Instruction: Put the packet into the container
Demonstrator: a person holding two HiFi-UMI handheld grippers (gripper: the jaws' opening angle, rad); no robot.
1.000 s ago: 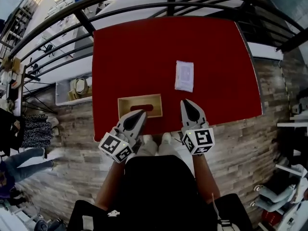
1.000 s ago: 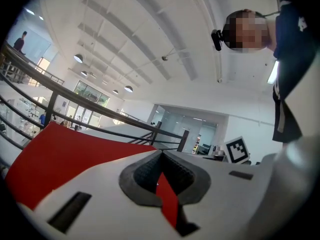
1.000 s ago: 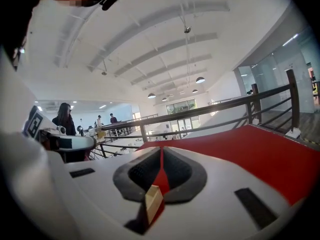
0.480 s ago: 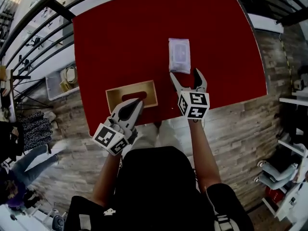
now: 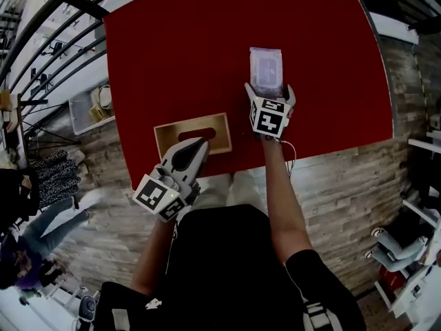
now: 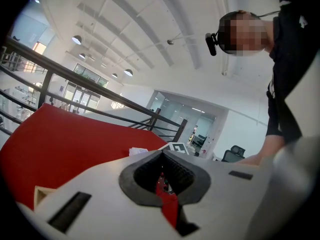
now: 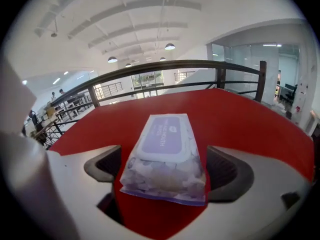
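Observation:
A white and purple packet [image 5: 266,69] of wipes lies flat on the red table [image 5: 179,54], toward its right side. My right gripper [image 5: 270,92] reaches over the packet's near end, its jaws opening. In the right gripper view the packet [image 7: 167,136] sits between the two pads [image 7: 102,166], with a gap on each side. A light wooden container [image 5: 180,131] with a slot in its top stands near the table's front edge. My left gripper [image 5: 197,147] hovers just in front of it, shut and holding nothing, as the left gripper view [image 6: 162,168] also shows.
A black metal railing [image 5: 48,29] runs past the table's far and left sides. Below it on the left is a white crate [image 5: 93,109]. Plank flooring [image 5: 344,185] lies on the near side of the table. A person [image 5: 41,212] stands at the lower left.
My right gripper has moved forward from the table's front edge to the packet, and its jaws have gone from shut to wide apart. The left gripper has hardly moved.

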